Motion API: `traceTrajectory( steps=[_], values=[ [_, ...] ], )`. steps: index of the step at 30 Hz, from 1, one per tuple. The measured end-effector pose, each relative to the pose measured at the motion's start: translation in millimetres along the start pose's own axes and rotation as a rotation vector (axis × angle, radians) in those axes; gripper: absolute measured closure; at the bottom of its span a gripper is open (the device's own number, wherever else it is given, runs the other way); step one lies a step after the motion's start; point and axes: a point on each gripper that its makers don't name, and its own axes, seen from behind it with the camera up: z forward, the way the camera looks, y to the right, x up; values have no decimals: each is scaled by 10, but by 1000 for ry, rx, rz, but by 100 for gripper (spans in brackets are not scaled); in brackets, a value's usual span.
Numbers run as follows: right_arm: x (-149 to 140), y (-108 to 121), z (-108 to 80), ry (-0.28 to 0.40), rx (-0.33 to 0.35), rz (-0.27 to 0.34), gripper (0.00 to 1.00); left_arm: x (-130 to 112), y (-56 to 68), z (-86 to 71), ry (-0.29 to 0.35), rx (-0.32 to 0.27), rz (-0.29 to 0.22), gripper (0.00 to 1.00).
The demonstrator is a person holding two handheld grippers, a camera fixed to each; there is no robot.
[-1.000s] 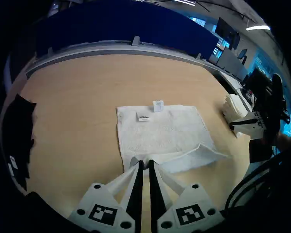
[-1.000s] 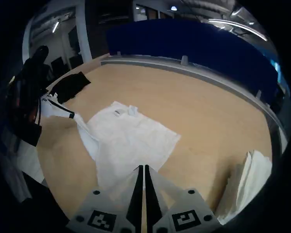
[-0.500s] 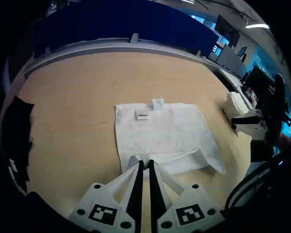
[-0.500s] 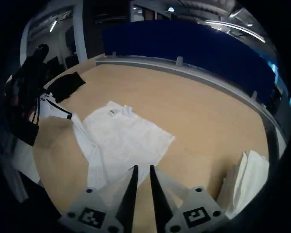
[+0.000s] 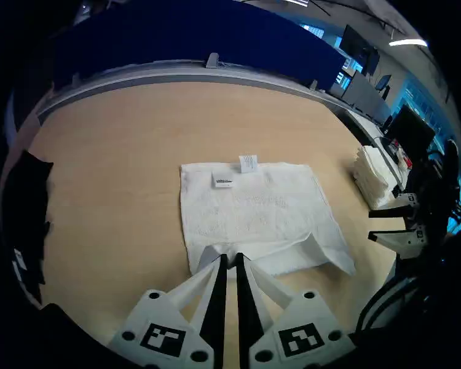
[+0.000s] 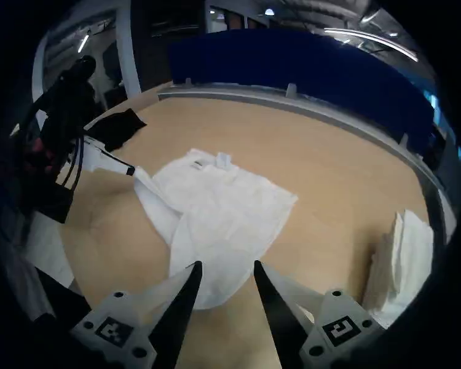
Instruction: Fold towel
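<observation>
A white towel (image 5: 255, 212) with two small tags lies mostly flat on the wooden table (image 5: 120, 141). My left gripper (image 5: 228, 265) is shut on the towel's near edge, which is pulled up a little. In the right gripper view that same gripper (image 6: 123, 167) holds a raised corner of the towel (image 6: 230, 209). My right gripper (image 6: 227, 265) is open just above the towel's near corner, and nothing is between its fingers. It also appears in the left gripper view as the open gripper (image 5: 393, 226) beside the towel's right edge.
A stack of folded white towels (image 5: 375, 175) sits at the table's right edge, also seen as the stack (image 6: 409, 258). A black cloth (image 5: 24, 203) lies at the left edge. A blue partition (image 5: 187, 37) runs along the far side. A person's dark sleeve (image 6: 52, 154) is at the left.
My right gripper opened and let go of the towel's corner, which dropped onto the table. It drew back slightly. My left gripper stayed shut on the towel.
</observation>
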Motion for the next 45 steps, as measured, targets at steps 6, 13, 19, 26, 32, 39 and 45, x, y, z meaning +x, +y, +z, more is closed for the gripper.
traceTrajectory(
  steps=[6, 13, 19, 26, 32, 39, 45],
  values=[
    [-253, -221, -19, -39, 22, 18, 36, -35, 21, 5, -2, -3, -2, 90],
    [-411, -394, -18, -61, 49, 32, 35, -59, 34, -2, -5, -3, 5, 90],
    [-497, -456, 27, -78, 51, 11, 28, -62, 38, -3, -5, -4, 4, 90],
    [-593, -464, 100, -101, 39, -17, 31, -68, 46, 1, -9, -4, 5, 90],
    [-635, -418, 127, -116, 18, -43, 49, -74, 60, 8, -10, -5, 7, 90],
    [-679, -392, 144, -134, 22, -44, 67, -74, 91, 9, -11, -9, 12, 90],
    [-680, -360, 160, -137, 29, -24, 85, -84, 99, 17, -14, -8, 13, 90]
  ],
)
